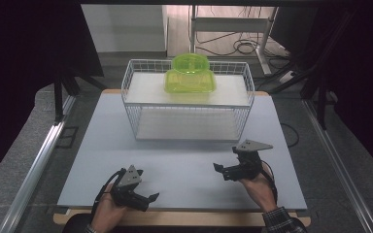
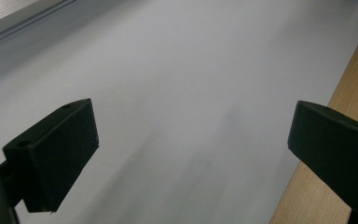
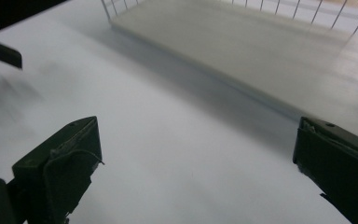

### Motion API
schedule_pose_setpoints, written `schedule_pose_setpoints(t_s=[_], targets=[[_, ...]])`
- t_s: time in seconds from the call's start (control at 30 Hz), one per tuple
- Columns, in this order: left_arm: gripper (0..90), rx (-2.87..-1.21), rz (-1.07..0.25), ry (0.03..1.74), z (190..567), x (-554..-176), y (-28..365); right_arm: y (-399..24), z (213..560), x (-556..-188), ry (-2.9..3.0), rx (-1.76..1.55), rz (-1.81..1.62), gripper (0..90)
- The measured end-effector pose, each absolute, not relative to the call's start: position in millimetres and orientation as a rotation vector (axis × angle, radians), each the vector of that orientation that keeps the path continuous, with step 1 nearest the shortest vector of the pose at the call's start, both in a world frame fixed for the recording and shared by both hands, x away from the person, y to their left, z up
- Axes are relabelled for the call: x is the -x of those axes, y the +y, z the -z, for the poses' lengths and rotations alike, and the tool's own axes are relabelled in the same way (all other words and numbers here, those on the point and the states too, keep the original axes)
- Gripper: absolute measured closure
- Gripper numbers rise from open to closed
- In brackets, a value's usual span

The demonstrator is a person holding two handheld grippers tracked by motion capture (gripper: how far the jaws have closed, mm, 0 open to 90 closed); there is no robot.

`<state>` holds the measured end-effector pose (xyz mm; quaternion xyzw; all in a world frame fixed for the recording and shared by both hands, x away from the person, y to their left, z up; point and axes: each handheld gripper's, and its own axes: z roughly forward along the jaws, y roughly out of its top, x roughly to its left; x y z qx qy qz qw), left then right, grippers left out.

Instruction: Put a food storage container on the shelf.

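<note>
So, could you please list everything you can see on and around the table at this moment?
Green containers: two, translucent lime green, on the top shelf of the wire rack, one behind the other.
Wire rack: one, white, two shelves, at the far middle of the table; its lower shelf is bare.
Table: one, pale grey top with a light wood edge.
Cables: several, dark, on the floor beyond the table.
Left gripper: one, black with a grey plate, near the table's front edge, jaws apart, holding nothing.
Right gripper: one, black with a grey plate, front right of the rack, jaws apart, holding nothing.
Hands: two, one holding each gripper, entering from the bottom; a checked sleeve on the right.
</note>
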<state>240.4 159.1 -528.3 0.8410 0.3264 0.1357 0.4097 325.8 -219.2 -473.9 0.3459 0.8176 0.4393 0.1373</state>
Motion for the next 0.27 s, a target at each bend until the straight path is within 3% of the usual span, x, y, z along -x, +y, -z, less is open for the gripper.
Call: schedule_pose_setpoints(t_s=[0.27], targets=[[1.4, -2.12, -0.34, 0.825, 528.7, -241.2, 159.2, -214.2, 503.5, -327.6, 2.446, -1.033, -1.17, 0.3]])
